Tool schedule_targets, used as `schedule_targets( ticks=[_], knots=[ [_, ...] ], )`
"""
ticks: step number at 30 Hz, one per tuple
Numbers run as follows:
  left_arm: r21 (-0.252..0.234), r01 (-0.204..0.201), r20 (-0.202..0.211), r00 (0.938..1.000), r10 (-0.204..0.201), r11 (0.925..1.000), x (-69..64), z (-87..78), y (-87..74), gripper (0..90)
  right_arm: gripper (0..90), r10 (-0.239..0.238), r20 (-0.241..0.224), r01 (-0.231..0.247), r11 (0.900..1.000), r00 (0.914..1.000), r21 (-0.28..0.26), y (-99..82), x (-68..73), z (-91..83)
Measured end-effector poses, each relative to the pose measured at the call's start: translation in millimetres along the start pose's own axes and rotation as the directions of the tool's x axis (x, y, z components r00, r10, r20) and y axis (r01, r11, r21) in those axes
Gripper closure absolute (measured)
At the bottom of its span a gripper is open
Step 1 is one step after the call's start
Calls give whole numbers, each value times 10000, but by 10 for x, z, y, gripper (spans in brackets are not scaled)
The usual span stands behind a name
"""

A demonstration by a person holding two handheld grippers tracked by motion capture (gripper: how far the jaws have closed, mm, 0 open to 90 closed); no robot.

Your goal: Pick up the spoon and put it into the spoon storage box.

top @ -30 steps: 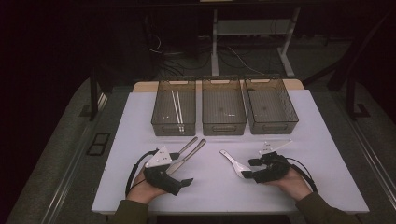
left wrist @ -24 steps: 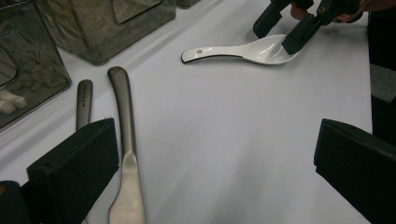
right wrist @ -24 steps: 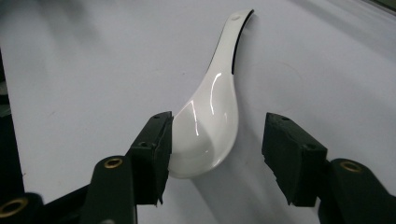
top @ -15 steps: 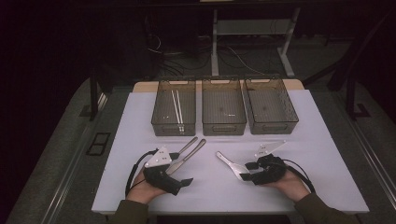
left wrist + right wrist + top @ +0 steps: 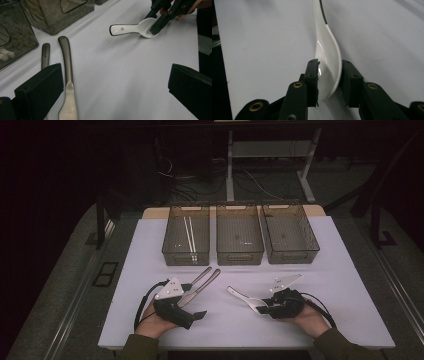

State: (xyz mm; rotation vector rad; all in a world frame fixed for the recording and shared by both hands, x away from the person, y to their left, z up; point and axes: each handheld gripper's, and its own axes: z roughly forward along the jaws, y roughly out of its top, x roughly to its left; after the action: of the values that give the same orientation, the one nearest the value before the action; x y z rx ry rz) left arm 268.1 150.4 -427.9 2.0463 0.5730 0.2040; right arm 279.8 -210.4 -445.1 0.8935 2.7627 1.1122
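The white worktop (image 5: 350, 285) carries three grey bins (image 5: 240, 240) at its far edge. Near the front, the left claw (image 5: 192, 309) gapes wide beside two metal utensils (image 5: 202, 282). The right claw (image 5: 328, 82), having just been closing, clamps the white spoon (image 5: 328, 60) by its bowl.

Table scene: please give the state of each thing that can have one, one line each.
White spoon: on the table, bowl between closing jaws.
Right hand-held gripper: jaws have just been closing, pads touching the spoon bowl.
Left hand-held gripper: open, holding nothing.
Two metal utensils: lying flat.
Left bin: holds white chopsticks.
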Motion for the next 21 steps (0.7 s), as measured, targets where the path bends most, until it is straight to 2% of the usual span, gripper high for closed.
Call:
schedule_targets(
  ticks=[9, 21],
  knots=[
    [-25, 23, -8, 10000, -23, 10000, -1, -3, 0, 0, 799, -28, -288, 27, 10000, 9996, -24, 4, 25, -3],
    [36, -130, 68, 9999, 130, 9999, 8, 41, -13, 0, 811, 150, -193, -153, 9998, 9997, -131, 5, 11, -20]
  ],
)
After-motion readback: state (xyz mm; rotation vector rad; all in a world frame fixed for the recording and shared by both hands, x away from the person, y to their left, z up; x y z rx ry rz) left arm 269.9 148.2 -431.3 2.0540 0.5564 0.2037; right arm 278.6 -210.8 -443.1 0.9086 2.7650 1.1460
